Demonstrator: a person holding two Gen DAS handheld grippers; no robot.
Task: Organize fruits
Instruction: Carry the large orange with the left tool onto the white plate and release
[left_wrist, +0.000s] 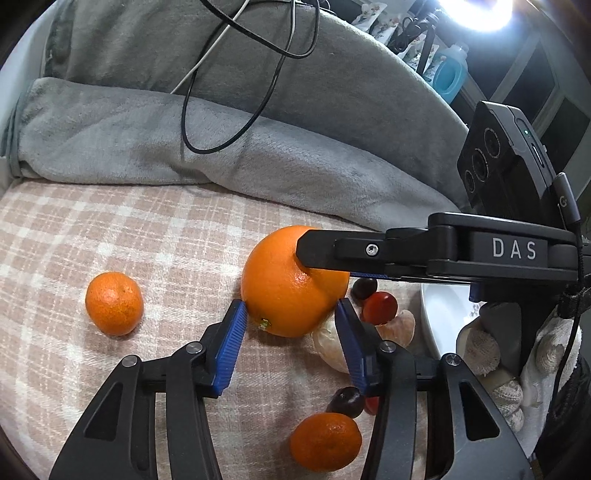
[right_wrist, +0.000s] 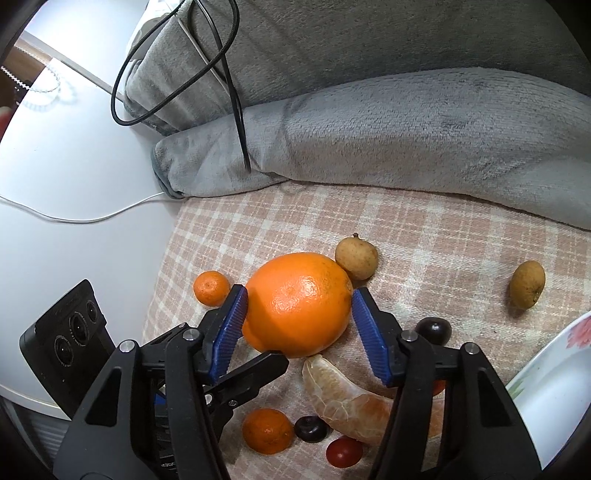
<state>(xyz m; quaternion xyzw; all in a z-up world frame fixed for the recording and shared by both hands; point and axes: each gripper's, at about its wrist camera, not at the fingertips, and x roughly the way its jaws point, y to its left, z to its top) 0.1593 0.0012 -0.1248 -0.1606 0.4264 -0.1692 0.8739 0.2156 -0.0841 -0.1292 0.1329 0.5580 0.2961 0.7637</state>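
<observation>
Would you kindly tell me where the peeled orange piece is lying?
In the right wrist view, the peeled piece lies on the checked cloth, just below the big orange.

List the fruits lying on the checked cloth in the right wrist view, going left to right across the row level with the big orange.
Small mandarin → big orange → brown round fruit just behind its right shoulder → second brown fruit far right, alone.

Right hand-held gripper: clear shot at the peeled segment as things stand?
Probably not: right hand-held gripper straddles the big orange, and the peeled segment lies under its right finger.
</observation>
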